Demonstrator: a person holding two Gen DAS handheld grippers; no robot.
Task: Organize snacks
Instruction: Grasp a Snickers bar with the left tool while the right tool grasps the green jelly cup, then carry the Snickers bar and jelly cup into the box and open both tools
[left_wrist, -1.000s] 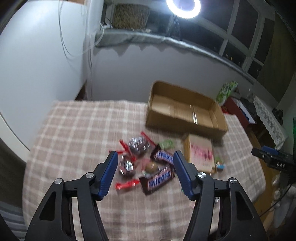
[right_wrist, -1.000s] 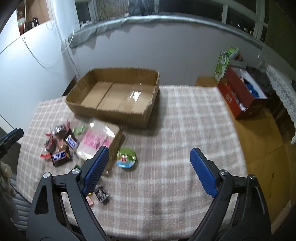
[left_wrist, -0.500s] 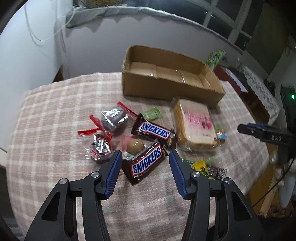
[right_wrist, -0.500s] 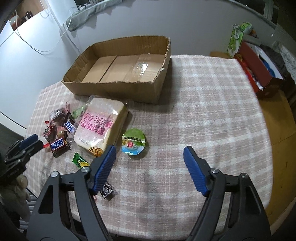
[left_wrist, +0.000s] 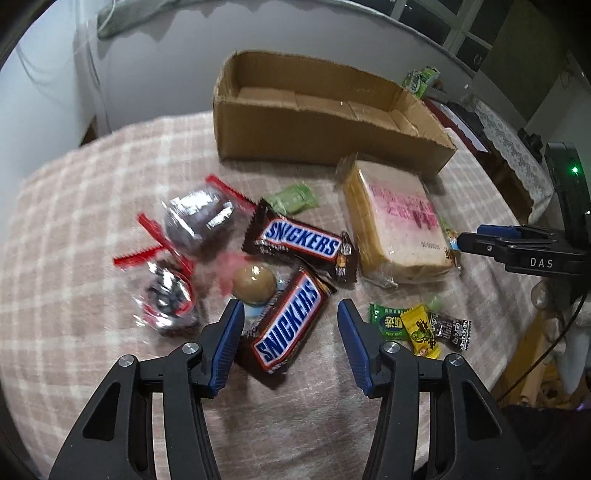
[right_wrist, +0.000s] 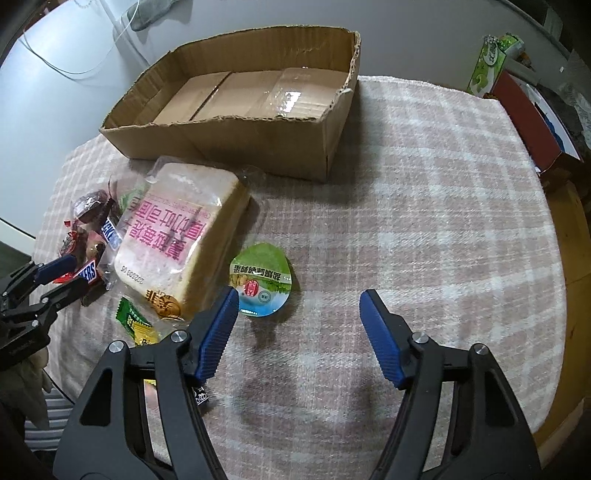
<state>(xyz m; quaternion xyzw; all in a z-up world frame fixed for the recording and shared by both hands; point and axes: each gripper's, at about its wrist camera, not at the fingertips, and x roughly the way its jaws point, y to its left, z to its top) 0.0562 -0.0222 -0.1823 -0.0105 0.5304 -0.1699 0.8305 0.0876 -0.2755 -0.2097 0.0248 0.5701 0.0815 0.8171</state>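
Snacks are spread on a checked cloth (right_wrist: 424, 192) below an empty cardboard box (right_wrist: 236, 122), which sits at the upper middle of both views. Near the lower middle of the left wrist view, the left gripper (left_wrist: 291, 314) is held open, with the near Snickers bar (left_wrist: 288, 320) between its blue pads but not pressed. A second Snickers bar (left_wrist: 303, 240) lies just above, and a bread pack (left_wrist: 399, 221) at right. In the right wrist view, the right gripper (right_wrist: 299, 301) is open, its jaws empty, with a green-lidded cup (right_wrist: 260, 280) just beside its left pad.
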